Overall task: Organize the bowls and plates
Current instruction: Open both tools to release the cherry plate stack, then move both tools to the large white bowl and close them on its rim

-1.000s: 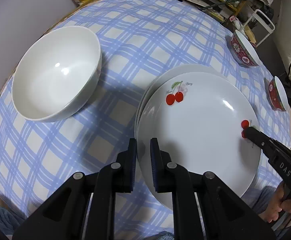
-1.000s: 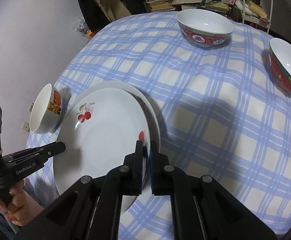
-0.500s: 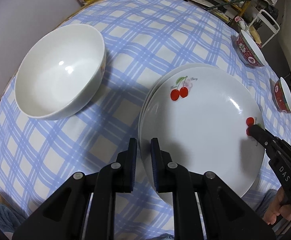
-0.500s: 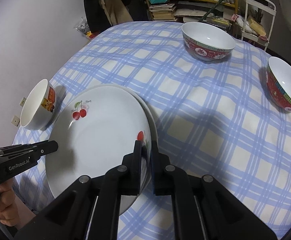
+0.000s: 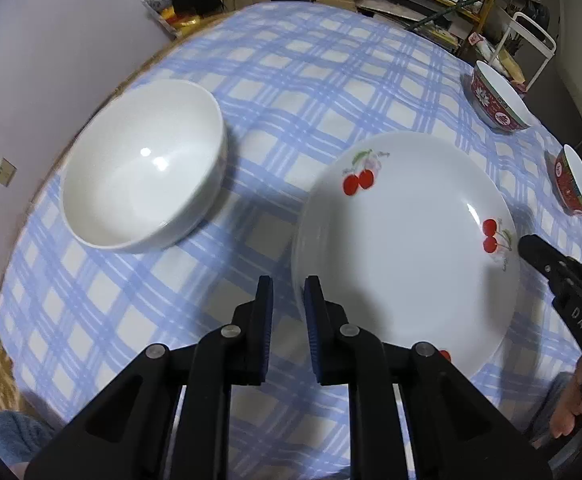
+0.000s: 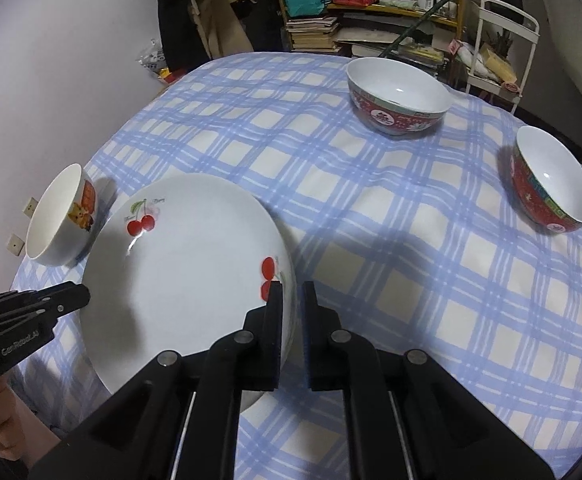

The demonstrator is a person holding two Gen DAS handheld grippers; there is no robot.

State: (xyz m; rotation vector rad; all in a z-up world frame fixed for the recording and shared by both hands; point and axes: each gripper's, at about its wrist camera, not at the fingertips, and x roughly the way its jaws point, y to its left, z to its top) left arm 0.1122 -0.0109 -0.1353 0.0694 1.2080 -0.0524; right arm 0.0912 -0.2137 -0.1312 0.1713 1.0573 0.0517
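Observation:
A white cherry-print plate (image 5: 407, 240) (image 6: 187, 268) lies on top of another plate on the blue checked tablecloth; the lower one is now almost fully hidden. My left gripper (image 5: 287, 304) sits at the plate's left rim, jaws slightly apart, with the rim beside its right finger. My right gripper (image 6: 292, 312) sits at the plate's right rim, jaws slightly apart, the rim edge between them. A large white bowl (image 5: 143, 176) (image 6: 61, 216) stands left of the plates.
Two red patterned bowls stand on the far side: one at the back (image 6: 399, 96) (image 5: 499, 96), one at the right (image 6: 551, 184) (image 5: 573, 184). The round table edge (image 5: 91, 112) nears the wall on the left. Cluttered shelves (image 6: 371, 12) stand behind.
The top plate has come down and slid over the lower plate, which now barely shows. Both grippers' jaws have opened a little and both cameras have pulled back and up.

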